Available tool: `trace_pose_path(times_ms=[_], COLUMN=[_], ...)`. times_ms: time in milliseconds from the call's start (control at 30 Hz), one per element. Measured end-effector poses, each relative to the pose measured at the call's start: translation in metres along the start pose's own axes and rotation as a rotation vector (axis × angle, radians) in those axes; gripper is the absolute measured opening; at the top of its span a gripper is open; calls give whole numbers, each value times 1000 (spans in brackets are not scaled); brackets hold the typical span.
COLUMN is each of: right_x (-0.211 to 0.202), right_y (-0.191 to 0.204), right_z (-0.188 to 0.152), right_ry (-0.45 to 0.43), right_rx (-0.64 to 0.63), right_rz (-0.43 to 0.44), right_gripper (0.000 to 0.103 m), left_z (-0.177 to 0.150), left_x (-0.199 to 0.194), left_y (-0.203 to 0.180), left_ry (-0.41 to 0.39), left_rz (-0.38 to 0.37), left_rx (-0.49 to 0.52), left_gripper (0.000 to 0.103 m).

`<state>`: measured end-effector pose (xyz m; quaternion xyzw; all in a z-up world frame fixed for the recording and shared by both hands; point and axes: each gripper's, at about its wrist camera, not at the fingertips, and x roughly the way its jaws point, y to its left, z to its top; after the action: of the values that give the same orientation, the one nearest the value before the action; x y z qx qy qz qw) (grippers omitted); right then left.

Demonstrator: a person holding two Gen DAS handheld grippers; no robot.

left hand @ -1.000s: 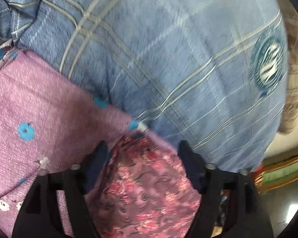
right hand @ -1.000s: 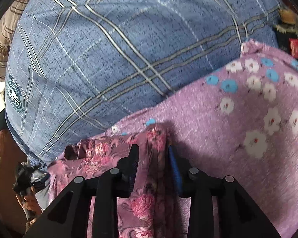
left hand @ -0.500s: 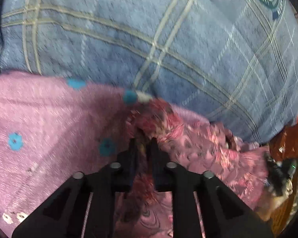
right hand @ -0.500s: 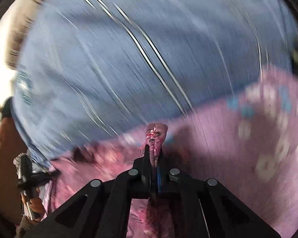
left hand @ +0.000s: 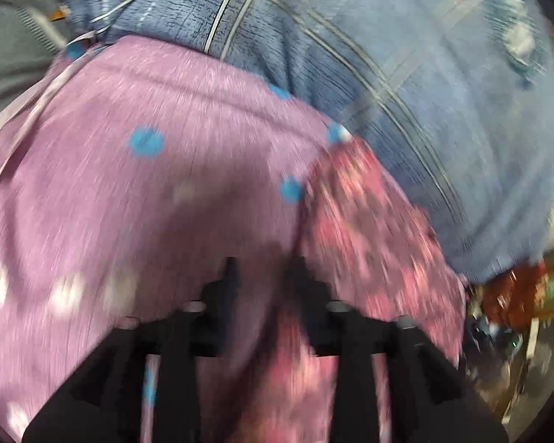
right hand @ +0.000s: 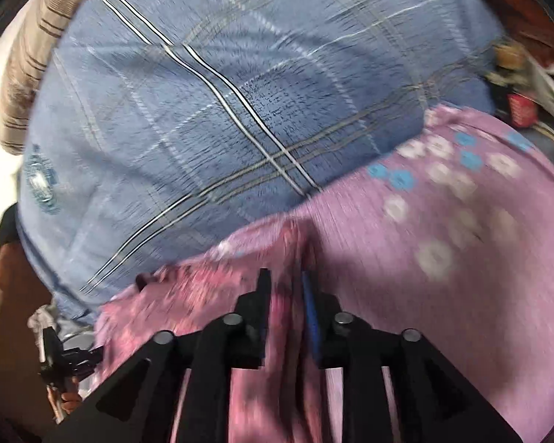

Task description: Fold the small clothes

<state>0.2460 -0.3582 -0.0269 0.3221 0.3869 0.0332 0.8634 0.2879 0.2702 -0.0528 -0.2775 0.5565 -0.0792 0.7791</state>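
A small pink and red floral garment [left hand: 373, 236] lies on a lilac cloth with blue and white flowers [left hand: 147, 192]. My left gripper [left hand: 264, 273] is open, its jaws apart, with the garment's edge just right of the gap. In the right wrist view the garment [right hand: 203, 295] runs between my right gripper's [right hand: 286, 284] jaws, which stand slightly apart around a fold of it. The lilac cloth [right hand: 461, 258] spreads to the right. Both views are motion-blurred.
A blue plaid sheet [left hand: 406, 55] covers the bed beyond the cloths and fills the upper part of the right wrist view [right hand: 221, 110]. A striped beige cloth [right hand: 29, 74] is at far left. Clutter [left hand: 509, 295] lies past the bed's edge.
Both grippers were shut on the floral garment half a second ago. Both have opened now. The left one has drawn back to the left, off the garment.
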Motion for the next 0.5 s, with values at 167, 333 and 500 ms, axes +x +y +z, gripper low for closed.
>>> trace_pose_path(times_ms=[167,333,500], right_x=[-55,-75,-56], right_y=[-21,-42,-42], right_z=[-50,-91,-120], right_ry=[11,22,96], right_rx=[25,103,170], right_rz=[21,40,150], right_gripper=[39,42,47], left_z=[-68,-107,-110], left_x=[-31,-17,-7], left_y=[-1,-12,-8], left_ry=[11,34,35], left_rz=[-112,-169,-195], left_rx=[16,-31,-147], left_gripper=[60,73,74])
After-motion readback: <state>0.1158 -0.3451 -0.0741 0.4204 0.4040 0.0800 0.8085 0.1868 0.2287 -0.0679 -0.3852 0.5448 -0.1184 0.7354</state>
